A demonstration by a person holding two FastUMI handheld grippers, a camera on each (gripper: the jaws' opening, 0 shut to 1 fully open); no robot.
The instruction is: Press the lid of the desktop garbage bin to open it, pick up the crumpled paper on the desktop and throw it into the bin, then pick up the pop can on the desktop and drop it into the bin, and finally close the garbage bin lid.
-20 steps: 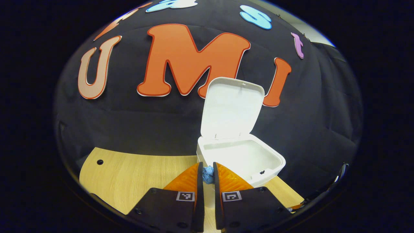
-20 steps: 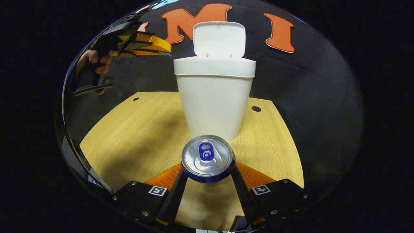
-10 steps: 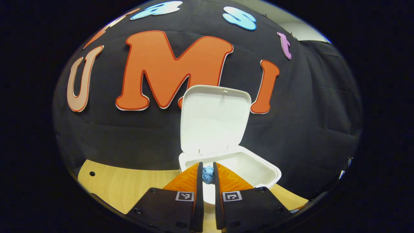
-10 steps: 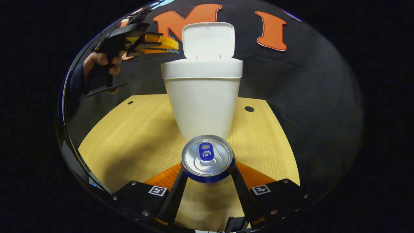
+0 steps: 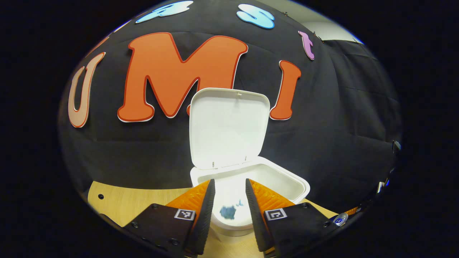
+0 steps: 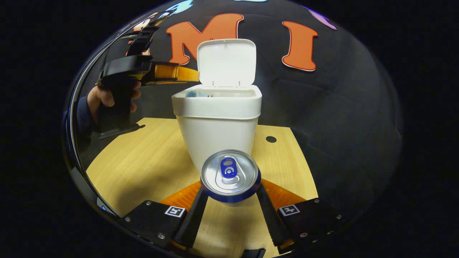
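Smooth plastic bin (image 6: 217,122), wood-grain desktop (image 6: 143,154)

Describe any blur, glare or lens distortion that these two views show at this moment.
Left gripper view: the blue crumpled paper inside the bin is smeared by motion blur; the rest is sharp. Right gripper view: the pop can top gives a soft glare, and the fisheye bends the table edge into a curve.

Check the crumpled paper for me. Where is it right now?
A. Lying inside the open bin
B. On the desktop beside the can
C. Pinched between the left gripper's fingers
A: the crumpled paper lies inside the bin, below the open left gripper.
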